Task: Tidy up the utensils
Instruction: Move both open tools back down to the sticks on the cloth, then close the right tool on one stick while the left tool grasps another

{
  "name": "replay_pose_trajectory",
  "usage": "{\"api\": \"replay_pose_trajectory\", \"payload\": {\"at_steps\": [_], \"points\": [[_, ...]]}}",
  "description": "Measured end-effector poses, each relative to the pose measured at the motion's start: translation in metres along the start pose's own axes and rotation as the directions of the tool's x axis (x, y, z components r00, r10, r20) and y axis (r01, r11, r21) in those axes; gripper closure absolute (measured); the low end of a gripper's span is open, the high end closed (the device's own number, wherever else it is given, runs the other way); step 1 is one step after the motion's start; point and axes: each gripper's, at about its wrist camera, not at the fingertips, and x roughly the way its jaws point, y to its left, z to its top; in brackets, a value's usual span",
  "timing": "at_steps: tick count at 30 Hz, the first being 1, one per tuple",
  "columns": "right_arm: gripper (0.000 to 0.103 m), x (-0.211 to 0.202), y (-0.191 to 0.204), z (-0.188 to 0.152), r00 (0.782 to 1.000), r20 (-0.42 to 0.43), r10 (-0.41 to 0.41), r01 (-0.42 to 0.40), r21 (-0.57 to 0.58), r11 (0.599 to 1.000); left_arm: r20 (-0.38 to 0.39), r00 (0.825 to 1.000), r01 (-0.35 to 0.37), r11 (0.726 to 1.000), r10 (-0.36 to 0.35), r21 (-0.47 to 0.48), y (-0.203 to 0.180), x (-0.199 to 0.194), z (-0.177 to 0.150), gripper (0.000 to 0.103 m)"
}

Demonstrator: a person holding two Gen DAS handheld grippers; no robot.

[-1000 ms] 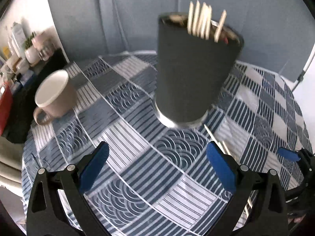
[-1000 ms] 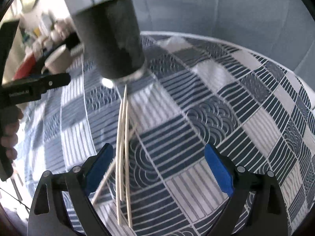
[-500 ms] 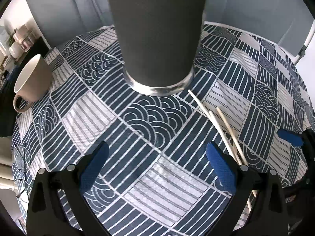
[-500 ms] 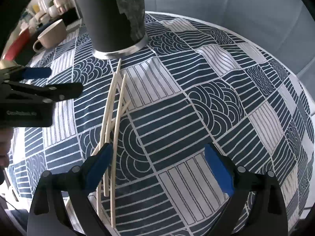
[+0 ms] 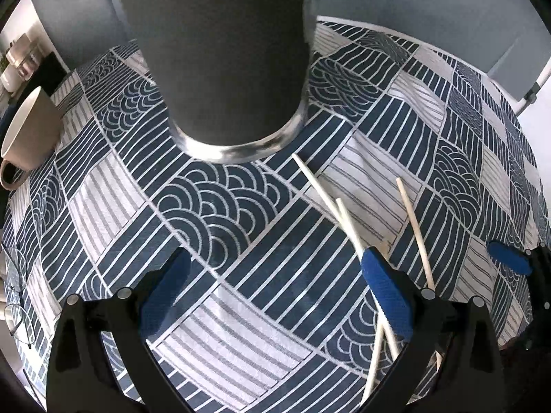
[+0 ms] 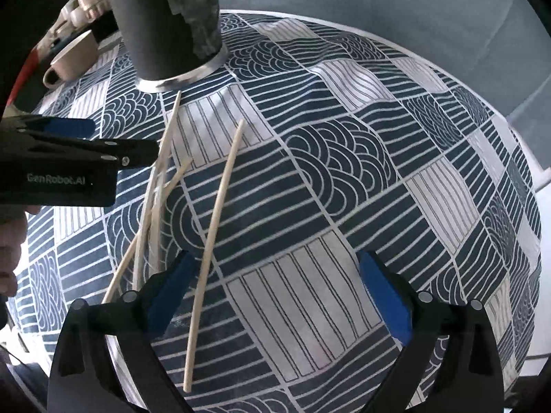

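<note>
Several loose chopsticks [image 6: 213, 206], pale wood, strewn on patterned tablecloth [image 6: 344, 158]: one lying apart, centre-left of right wrist view; a crossed cluster [image 6: 151, 206] further left; same sticks lower right in left wrist view [image 5: 416, 230].

Dark utensil holder [image 5: 224, 51], tall, silver-rimmed base, upright at top centre of left wrist view and upper left of right wrist view [image 6: 165, 24]; just beyond the nearest stick tips, contents out of frame.

Left gripper [image 5: 275, 296]: blue-padded jaws spread wide, empty, low over cloth; right pad overlapping the stick cluster, contact not determinable.

Right gripper [image 6: 279, 296]: jaws likewise spread wide, empty; lone stick passing just inside its left pad.

Step in hand, judged: picking up loose sticks for return to holder. Advice: take the separated stick first; straddle it crosswise near mid-length; close firmly, thin round wood liable to roll or pivot. Lift clear before tilting upright; lower tip-first into holder. Avoid dragging through the crossed cluster, likely to scatter. Risk of the two grippers fouling each other, both near the same pile.

Surface: round table, blue-and-white patchwork cloth, wave and stripe panels, slightly rumpled.

Surroundings: beige mug [image 5: 27, 137] at left edge; grey backdrop [image 6: 378, 0] behind; cluttered shelf upper left, items indistinct.
</note>
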Motion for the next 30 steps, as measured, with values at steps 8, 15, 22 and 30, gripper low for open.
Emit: {"api": "replay_pose_trajectory", "payload": {"at_steps": [8,15,22,30], "points": [[0.008,0.003,-0.004,0.001,1.000,-0.022,0.014,-0.014,0.019,1.000,-0.025,0.999,-0.022,1.000,0.022,0.008,-0.004,0.009,-0.002,0.005],[0.008,0.005,-0.007,0.002,0.999,-0.029,0.030,-0.030,0.031,0.999,-0.042,0.990,0.120,0.972,-0.131,-0.203,0.018,-0.003,0.007,0.006],[0.008,0.004,-0.007,-0.001,0.999,-0.025,0.030,-0.029,0.029,0.999,-0.053,0.997,0.042,0.993,-0.048,-0.114,0.004,0.005,0.007,0.006],[0.008,0.007,-0.007,0.008,0.996,-0.083,0.023,-0.019,0.048,0.999,-0.052,0.998,-0.042,0.997,0.038,-0.062,0.015,0.006,-0.006,0.006]]}}
